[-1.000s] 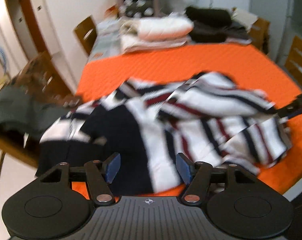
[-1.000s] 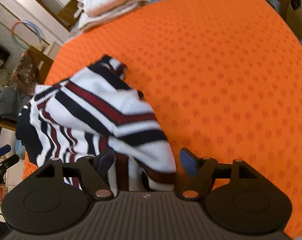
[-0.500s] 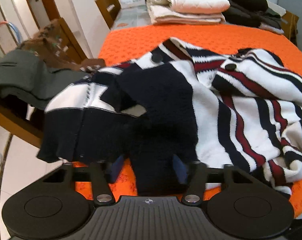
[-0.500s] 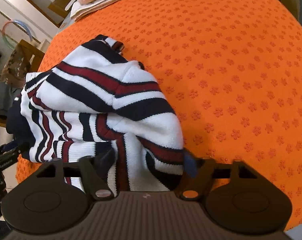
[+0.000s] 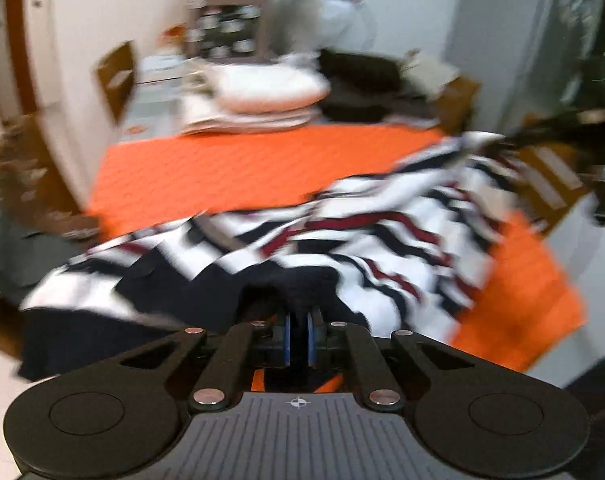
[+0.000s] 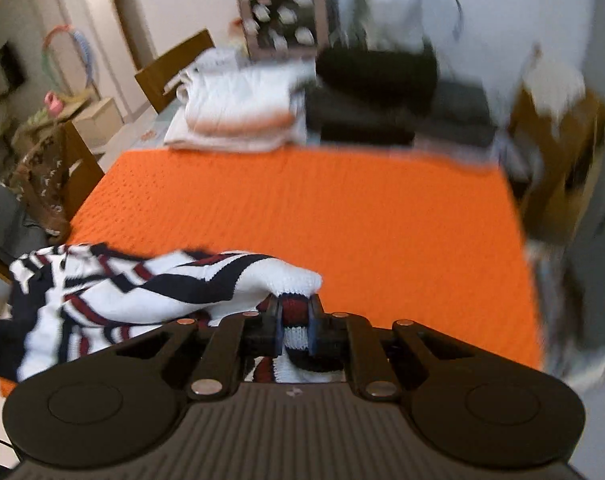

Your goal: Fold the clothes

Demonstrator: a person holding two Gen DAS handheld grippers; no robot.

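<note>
Knit striped sweater [image 6: 150, 292] stretches between both grippers: left gripper [image 5: 298, 328] has just clamped its dark hem, right gripper [image 6: 295, 322] its ribbed edge, above the orange dimpled cloth [image 6: 302, 208].

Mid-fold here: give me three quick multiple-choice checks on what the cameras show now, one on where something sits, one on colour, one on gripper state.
1. Where is the white folded pile?
A. At the far end of the table, past the orange cloth
B. Under the sweater
C. On the floor

2. What colours are the sweater?
A. Green and yellow
B. White with navy and red stripes
C. Plain grey

3. How is the right gripper?
A. Wide open, nothing between the pads
B. Shut on the sweater
C. Shut on the orange cloth

Answers:
1. A: the pile lies beyond the cloth's far edge, beside dark folded clothes.
2. B: the stripes show in both views.
3. B: the jaws have just been closing and striped knit is pinched between the pads. The left gripper is likewise shut on the sweater's dark part.
</note>
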